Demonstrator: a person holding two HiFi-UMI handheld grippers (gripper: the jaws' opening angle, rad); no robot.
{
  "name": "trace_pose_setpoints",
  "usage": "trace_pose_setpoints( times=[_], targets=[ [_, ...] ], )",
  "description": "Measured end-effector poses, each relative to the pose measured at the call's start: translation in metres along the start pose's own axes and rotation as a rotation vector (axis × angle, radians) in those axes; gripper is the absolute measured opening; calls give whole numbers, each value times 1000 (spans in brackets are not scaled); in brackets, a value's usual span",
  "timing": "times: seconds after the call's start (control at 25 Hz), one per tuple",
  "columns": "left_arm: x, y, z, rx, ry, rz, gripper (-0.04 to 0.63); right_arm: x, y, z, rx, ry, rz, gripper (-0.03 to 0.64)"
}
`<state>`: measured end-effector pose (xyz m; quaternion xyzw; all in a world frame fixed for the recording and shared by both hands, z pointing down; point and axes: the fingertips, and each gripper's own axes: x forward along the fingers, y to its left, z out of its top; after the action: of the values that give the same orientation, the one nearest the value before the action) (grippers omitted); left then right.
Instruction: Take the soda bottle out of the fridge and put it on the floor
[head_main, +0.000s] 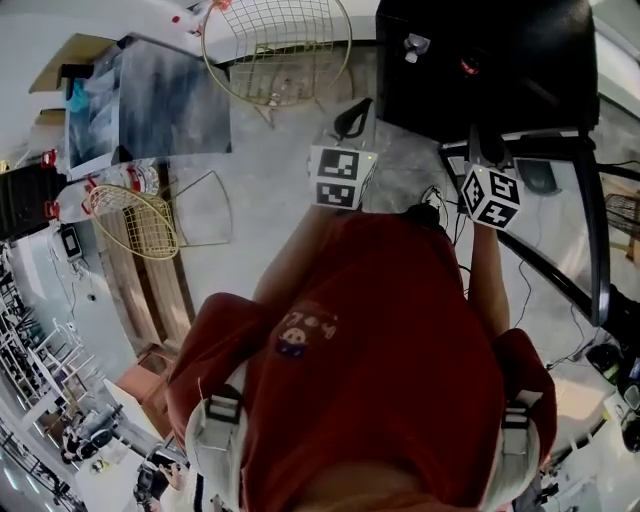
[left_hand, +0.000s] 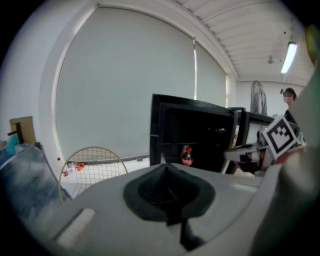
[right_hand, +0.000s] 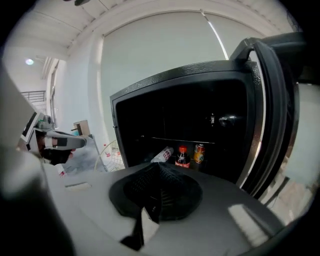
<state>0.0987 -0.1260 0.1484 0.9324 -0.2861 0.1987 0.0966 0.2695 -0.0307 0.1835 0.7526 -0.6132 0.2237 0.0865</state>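
The soda bottle (right_hand: 182, 156), dark with a red cap and red label, stands upright on a shelf inside the open black fridge (right_hand: 150, 95). It also shows small in the left gripper view (left_hand: 187, 156). My right gripper (right_hand: 159, 166) is shut and empty, pointing at the fridge opening a short way in front of the bottle. My left gripper (left_hand: 167, 166) is shut with nothing in it, held further left and back from the fridge (left_hand: 165, 115). In the head view both grippers (head_main: 352, 118) (head_main: 478, 142) reach out ahead of the person's red shirt, towards the fridge (head_main: 500, 90).
An orange can (right_hand: 199, 153) stands right of the bottle and a pale bottle (right_hand: 162, 155) lies to its left. The fridge door (right_hand: 272, 115) hangs open on the right. Round wire frames (head_main: 275, 50) (head_main: 140, 220), bottles on the floor (head_main: 130, 178) and cables (head_main: 440, 205) are around.
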Motion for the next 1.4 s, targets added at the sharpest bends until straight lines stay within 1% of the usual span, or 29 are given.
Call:
trace_pose_setpoints(
  times=[0.08, 0.16, 0.24, 0.4, 0.48, 0.56, 0.64, 0.76, 0.92, 1.12, 1.28, 1.4],
  targets=[
    [7, -15, 2, -24, -7, 33, 0, -1, -17, 4, -23, -12, 29, 0],
    [11, -29, 2, -34, -7, 70, 0, 0, -30, 4, -23, -19, 62, 0],
    [15, -43, 0, -43, 0, 88, 0, -2, -41, 3, -17, -23, 85, 0],
    [8, -63, -2, -81, -7, 112, 0, -17, -42, -2, -22, -22, 134, 0],
    [1, -66, 0, -80, -22, 112, 0, -25, -36, -2, -30, -22, 146, 0],
    [-7, -66, -2, -53, -25, 104, 0, -35, -28, -3, -38, -31, 136, 0],
    [-13, -61, -5, -44, -29, 88, 0, -37, -20, -3, -47, -43, 111, 0],
    [-20, -51, -14, -31, -20, 70, 0, -39, -5, -6, -26, -55, 86, 0],
    [-17, -45, -20, -19, -15, 54, 0, -37, 5, -18, -7, -38, 78, 0],
    [-18, -43, -15, -26, -27, 45, 0, -34, 10, -21, 5, -31, 75, 0],
    [-16, -47, -14, -26, -27, 43, 0, -28, 4, -20, -8, -23, 58, 0],
    [-14, -47, -15, -48, -26, 41, 0, -21, 1, -20, -18, -21, 51, 0]
  ],
)
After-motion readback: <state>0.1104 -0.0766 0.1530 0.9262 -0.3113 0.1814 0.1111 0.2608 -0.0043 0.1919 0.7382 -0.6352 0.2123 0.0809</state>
